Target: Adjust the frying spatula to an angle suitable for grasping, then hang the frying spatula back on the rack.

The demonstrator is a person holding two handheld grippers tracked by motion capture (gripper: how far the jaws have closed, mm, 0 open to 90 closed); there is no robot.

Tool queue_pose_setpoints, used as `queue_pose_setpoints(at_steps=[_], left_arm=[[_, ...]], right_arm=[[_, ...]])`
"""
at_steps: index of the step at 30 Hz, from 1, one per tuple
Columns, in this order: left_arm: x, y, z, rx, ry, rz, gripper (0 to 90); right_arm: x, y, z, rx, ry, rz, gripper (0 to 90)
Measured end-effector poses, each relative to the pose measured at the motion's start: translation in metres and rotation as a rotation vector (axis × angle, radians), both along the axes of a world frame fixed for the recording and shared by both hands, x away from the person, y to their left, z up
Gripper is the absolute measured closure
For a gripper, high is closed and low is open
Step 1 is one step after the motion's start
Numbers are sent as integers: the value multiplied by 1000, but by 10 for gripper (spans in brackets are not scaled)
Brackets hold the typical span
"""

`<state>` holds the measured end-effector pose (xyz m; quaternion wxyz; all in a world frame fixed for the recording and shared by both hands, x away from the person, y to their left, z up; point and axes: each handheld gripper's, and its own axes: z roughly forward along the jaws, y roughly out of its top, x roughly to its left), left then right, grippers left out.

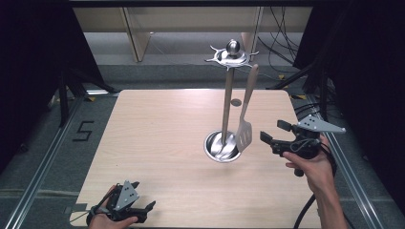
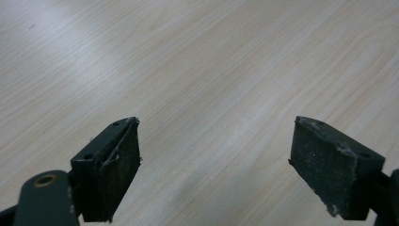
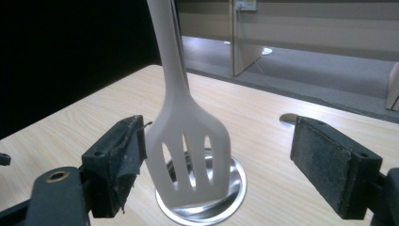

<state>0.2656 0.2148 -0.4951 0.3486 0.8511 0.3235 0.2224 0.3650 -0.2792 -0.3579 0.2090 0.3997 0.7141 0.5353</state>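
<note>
The spatula (image 1: 246,117) is hung on the rack (image 1: 228,102), at nine o'clock of the spread right claw (image 1: 271,133). It could be knocked off by a careless retreat. The left claw (image 1: 143,206) is spread, empty.

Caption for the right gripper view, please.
Open right gripper faces a slotted white spatula hanging above the utensil stand's round steel base.

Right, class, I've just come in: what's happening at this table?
A person works two hand-held grippers at a light wooden table. A pale slotted plastic spatula hangs from a hook on a shiny metal utensil stand, its blade above the stand's round base. The right gripper is open beside the blade, fingers not pressing it. The left gripper rests open near the table's front edge, holding nothing.
</note>
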Motion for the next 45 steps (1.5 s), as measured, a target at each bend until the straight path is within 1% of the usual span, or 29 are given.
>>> queue_pose_setpoints(at_steps=[4, 8, 14, 15, 16, 18, 19, 21, 22, 23, 24, 25, 26, 27, 28, 29, 30, 31, 32, 33, 35, 36, 37, 38, 40, 41, 42, 43, 45], left_arm=[[0, 1, 1, 5, 6, -15, 159], [0, 0, 1, -1, 3, -10, 159], [0, 1, 1, -1, 2, -10, 159], [0, 1, 1, -3, 3, -10, 159], [0, 1, 1, -3, 2, -10, 159], [0, 1, 1, -5, 2, -11, 159], [0, 1, 1, -4, 1, -11, 159], [-1, 0, 1, -3, -1, -13, 159], [0, 0, 2, 11, -7, -16, 159], [-1, -3, -1, -42, -19, 10, 159], [-1, -2, 1, -27, -24, -6, 159], [-1, -1, 1, -22, -14, -1, 159], [-1, -2, 0, -33, -19, 5, 159], [-1, -1, 0, -22, -23, -6, 159], [-1, -2, 0, -28, -19, 2, 159], [-2, -2, 0, -34, -18, 1, 159], [-2, -3, 0, -42, -12, 8, 159], [-1, -2, 0, -29, -19, 3, 159], [-1, -2, -1, -29, -24, 4, 159], [-1, -2, 0, -21, -12, 3, 159], [0, -1, 0, -24, -13, 3, 159], [0, -1, 1, -23, -9, 5, 159], [0, -2, 0, -25, -28, 0, 159], [-1, -2, 0, -30, -16, 4, 159], [-3, -3, 0, -35, -14, -5, 159], [-3, -3, 1, -21, -6, -13, 159], [-3, -4, 0, -36, -11, -13, 159], [-3, -5, 0, -28, -18, -8, 159], [-3, -4, -1, -29, -10, -16, 159]], right_arm=[[-1, -3, -7, -4, 0, 5, 196], [-4, -4, -14, -7, 36, 0, 197], [-3, -6, -26, -32, 40, 12, 197], [-5, -4, -27, -10, 71, 10, 197], [-4, -5, -29, -30, 58, 17, 197], [-4, -3, -32, -21, 54, 7, 197], [-4, -4, -33, -37, 52, 20, 197], [-6, -2, -36, -34, 79, 20, 196], [-6, -2, -38, -47, 71, 23, 197], [-7, 0, -40, -31, 81, 19, 197], [-7, -1, -41, -50, 82, 31, 197], [-9, 0, -43, -37, 107, 22, 197], [-8, 0, -45, -48, 98, 28, 197], [-9, 1, -47, -40, 108, 26, 197], [-8, 0, -49, -71, 94, 36, 197], [-10, 2, -51, -61, 120, 31, 197], [-9, 1, -52, -78, 106, 45, 198], [-12, 3, -54, -67, 134, 36, 199], [-11, 3, -56, -83, 129, 46, 199], [-12, 4, -58, -61, 145, 46, 199], [-10, 2, -61, -101, 115, 59, 199], [-12, 5, -63, -75, 132, 51, 199], [-11, 4, -64, -97, 138, 67, 199], [-13, 5, -66, -78, 157, 57, 199], [-12, 4, -69, -95, 141, 72, 200], [-15, 5, -70, -87, 170, 68, 200], [-16, 5, -71, -101, 177, 55, 201], [-17, 6, -74, -86, 174, 58, 200], [-19, 4, -76, -106, 188, 63, 201]])
